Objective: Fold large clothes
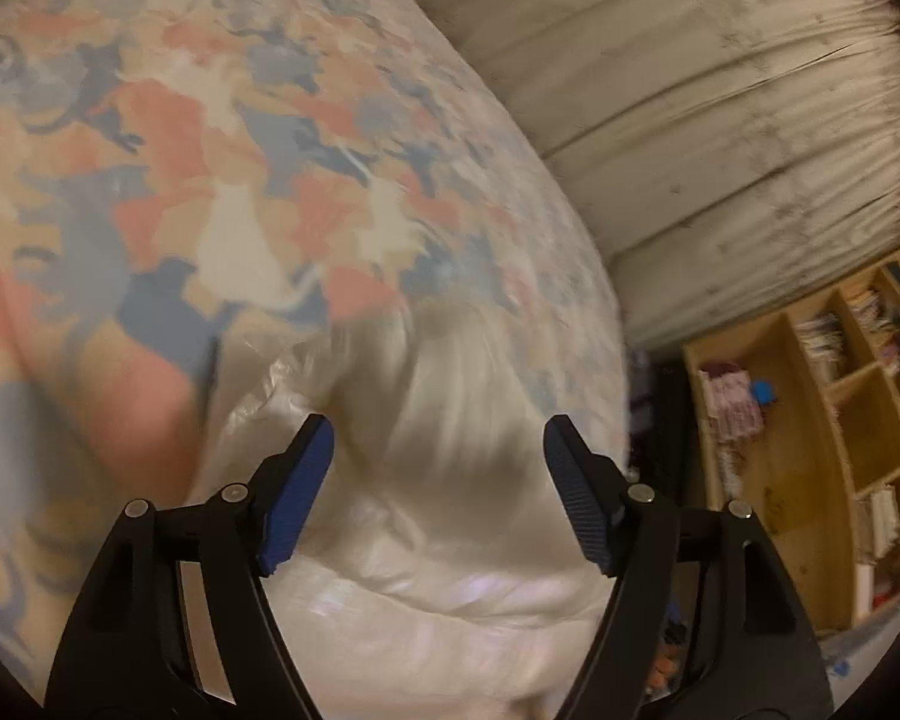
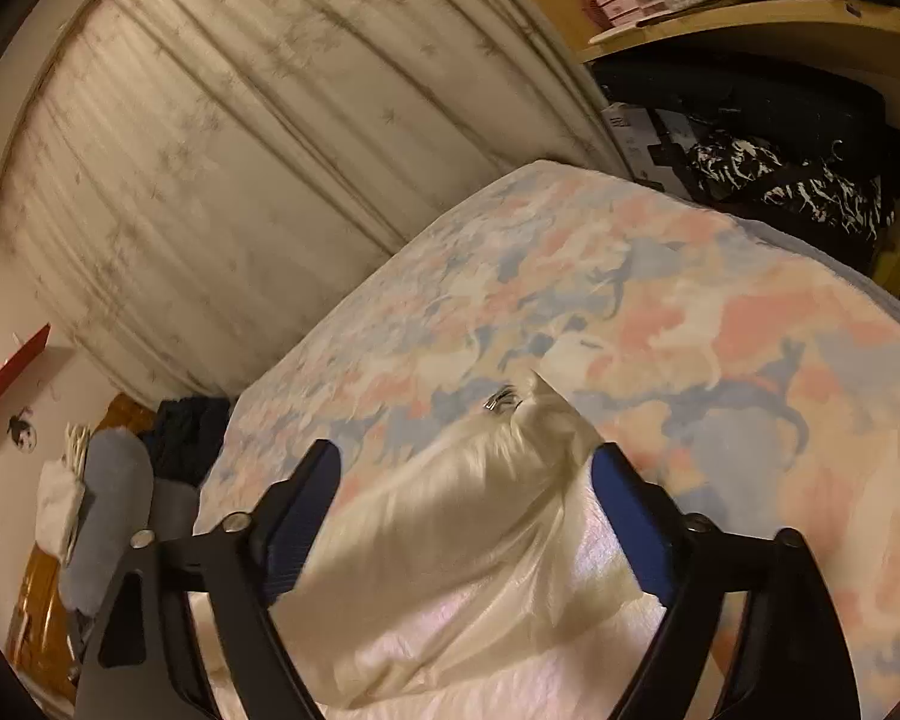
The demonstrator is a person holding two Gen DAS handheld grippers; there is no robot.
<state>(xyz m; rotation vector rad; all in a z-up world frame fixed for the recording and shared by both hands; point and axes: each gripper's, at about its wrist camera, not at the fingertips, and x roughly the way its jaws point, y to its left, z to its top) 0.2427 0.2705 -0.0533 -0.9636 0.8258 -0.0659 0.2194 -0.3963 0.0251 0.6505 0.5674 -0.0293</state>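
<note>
nearest, the left gripper point(image 1: 438, 480) stood wide, gripping nothing, over a glossy white garment point(image 1: 450, 570) on the patterned bed point(image 1: 210, 180), probably let go to settle flat. the right gripper point(image 2: 468, 510) also gaped, a white fold between its pads, untouched. motion blur hid the garment's shape; beyond hung pale curtains point(image 2: 210, 150).
</note>
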